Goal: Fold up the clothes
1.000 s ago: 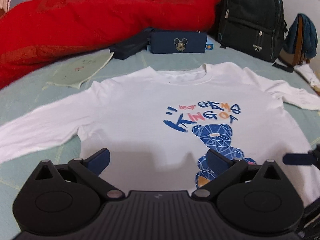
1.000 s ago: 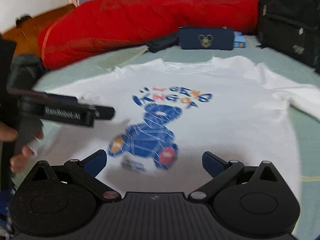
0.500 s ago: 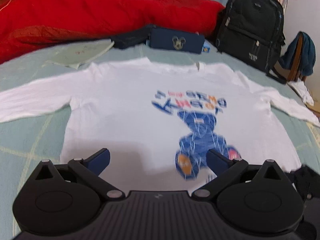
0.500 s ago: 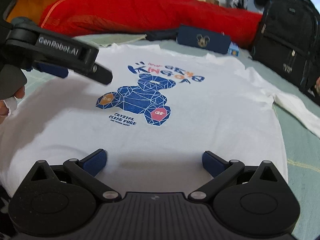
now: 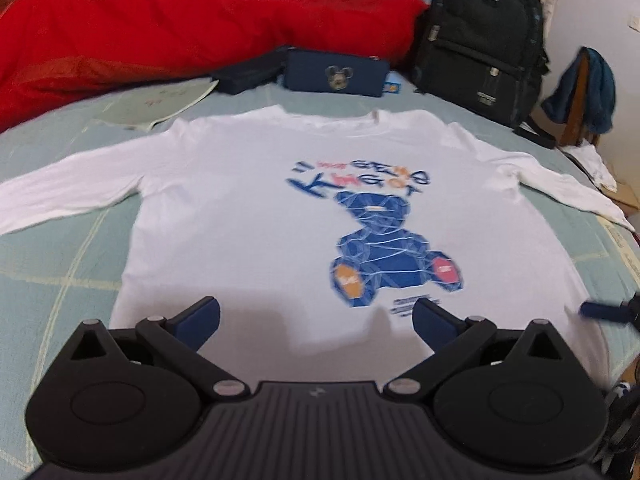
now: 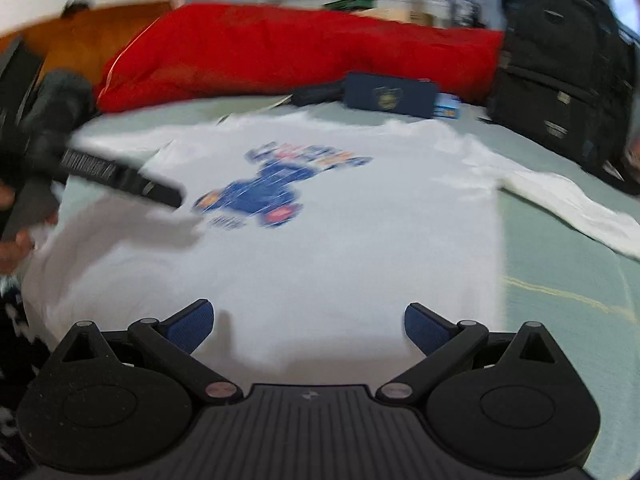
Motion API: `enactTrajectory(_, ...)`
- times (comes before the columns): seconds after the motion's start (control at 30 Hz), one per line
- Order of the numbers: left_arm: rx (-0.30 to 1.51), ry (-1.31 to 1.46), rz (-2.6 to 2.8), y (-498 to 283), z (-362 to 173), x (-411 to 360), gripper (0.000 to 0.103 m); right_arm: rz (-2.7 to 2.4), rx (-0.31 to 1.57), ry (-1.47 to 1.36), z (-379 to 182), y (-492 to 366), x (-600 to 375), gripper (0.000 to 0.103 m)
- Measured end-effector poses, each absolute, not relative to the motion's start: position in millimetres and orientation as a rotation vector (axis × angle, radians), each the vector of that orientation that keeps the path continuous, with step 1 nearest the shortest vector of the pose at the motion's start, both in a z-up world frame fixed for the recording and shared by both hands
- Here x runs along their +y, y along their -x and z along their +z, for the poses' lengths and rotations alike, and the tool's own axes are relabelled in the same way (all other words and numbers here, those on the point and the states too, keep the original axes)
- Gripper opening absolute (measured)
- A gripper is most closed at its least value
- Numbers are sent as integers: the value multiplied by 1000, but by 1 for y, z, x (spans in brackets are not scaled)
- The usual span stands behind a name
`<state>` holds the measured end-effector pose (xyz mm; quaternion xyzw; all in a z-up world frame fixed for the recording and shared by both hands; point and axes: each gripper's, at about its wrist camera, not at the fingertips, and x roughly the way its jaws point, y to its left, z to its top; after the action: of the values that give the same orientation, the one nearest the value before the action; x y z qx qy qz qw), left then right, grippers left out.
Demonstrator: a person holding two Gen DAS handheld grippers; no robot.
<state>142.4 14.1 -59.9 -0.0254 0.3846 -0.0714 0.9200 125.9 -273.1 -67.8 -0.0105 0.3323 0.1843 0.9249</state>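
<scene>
Two blue-padded fingers of the left gripper (image 5: 316,320) stand wide apart in the left wrist view, with nothing between them, hovering over the lower hem of a white long-sleeved shirt (image 5: 248,216). The shirt lies flat and face up on a pale green bed sheet (image 5: 60,264), both sleeves spread out sideways, a blue bear print (image 5: 388,256) on its chest. Beyond the collar sit a navy pouch (image 5: 338,76), a red quilt (image 5: 168,28) and a black backpack (image 5: 480,44). A blue fingertip of the other gripper pokes in at the right edge, near the shirt's lower right corner.

From the right wrist view, which is blurred, the right gripper (image 6: 308,326) is likewise spread wide and grips nothing, poised above the shirt's (image 6: 340,240) hem. At the left, a hand (image 6: 16,236) holds the left gripper's black body, and one of its long dark fingers (image 6: 120,180) reaches over the shirt's left side. The shirt's right sleeve (image 6: 576,208) trails across the sheet (image 6: 560,280) toward the backpack (image 6: 560,60).
</scene>
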Motion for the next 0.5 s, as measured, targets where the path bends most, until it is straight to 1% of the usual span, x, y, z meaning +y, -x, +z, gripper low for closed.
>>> enactTrajectory(0.3,767,-20,-222,-145,-58,-25,102,225,696,-202,-50,-156,-381,103)
enactTrajectory(0.5,728,-79,-249,-149,-56,-47,102,79,664,-333,-72,-188,-470,103)
